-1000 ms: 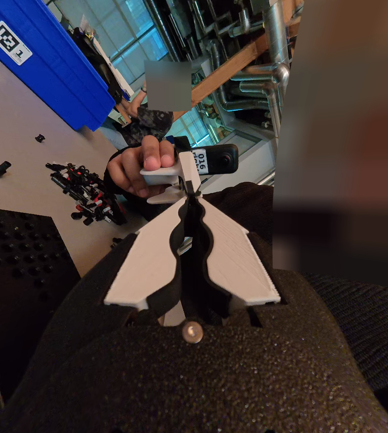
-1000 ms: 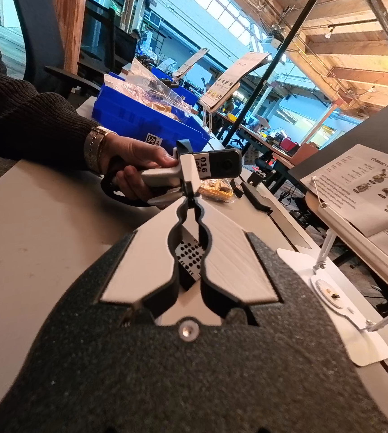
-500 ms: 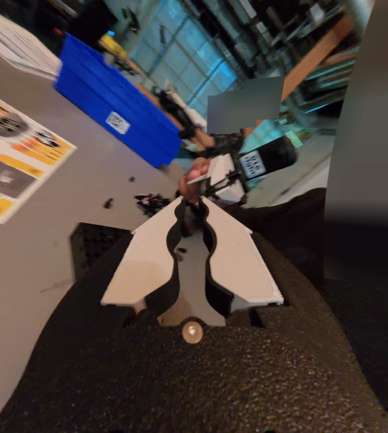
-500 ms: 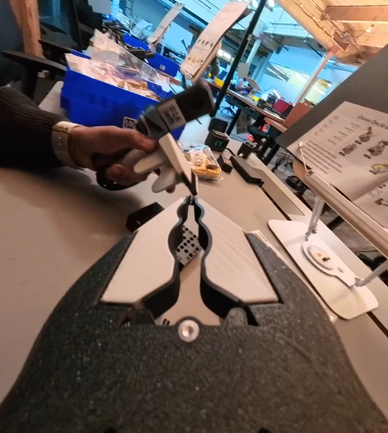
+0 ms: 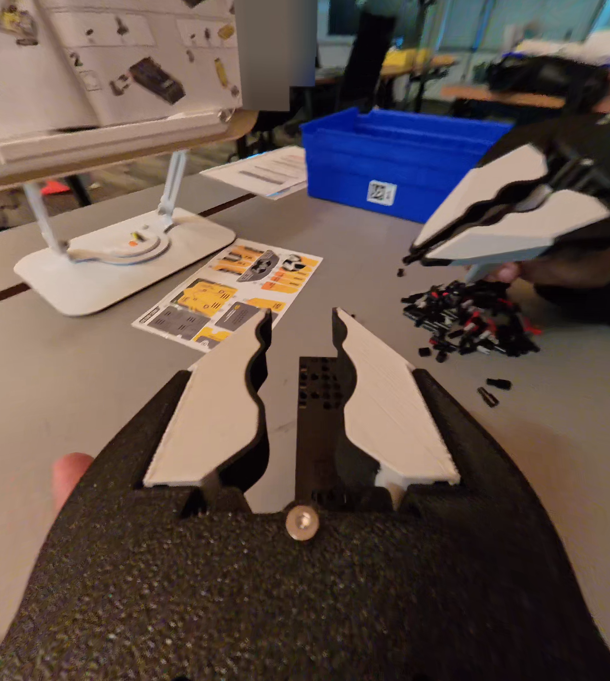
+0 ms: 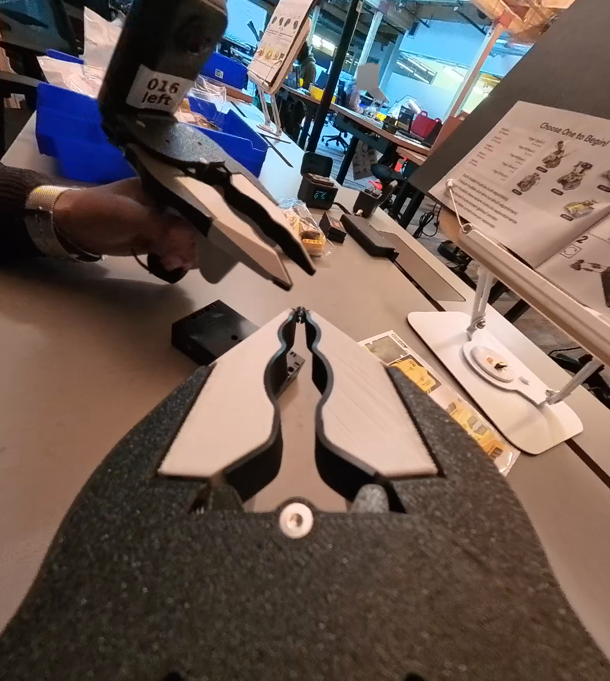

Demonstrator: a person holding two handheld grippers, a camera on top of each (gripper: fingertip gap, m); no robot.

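Observation:
My left gripper [image 5: 301,313] is open and empty, low over a black perforated block [image 5: 318,383] on the grey table. In the right wrist view it [image 6: 299,278] hangs above and behind that block [image 6: 207,331]. My right gripper [image 6: 298,313] is shut, with what looks like a tiny black piece pinched at its tips. In the left wrist view it [image 5: 410,258] hovers at the right, just above a pile of small black and red parts [image 5: 469,320]. The two grippers' tips are apart.
A printed sticker sheet [image 5: 229,294] lies ahead of the block. A white booklet stand [image 5: 123,254] with an open instruction booklet [image 5: 93,55] is at the left. A blue bin [image 5: 388,162] stands behind. Loose black pins [image 5: 495,387] lie to the right. Black electronic boxes [image 6: 318,184] sit farther back. The tips of one gripper are about 7 cm away from the tips of the other. The black perforated block [image 5: 318,383] is about 7 cm from my left fingertips.
My left gripper has swung away from the right gripper and down toward the table, and has opened. My right gripper stays shut and has tipped lower toward the block.

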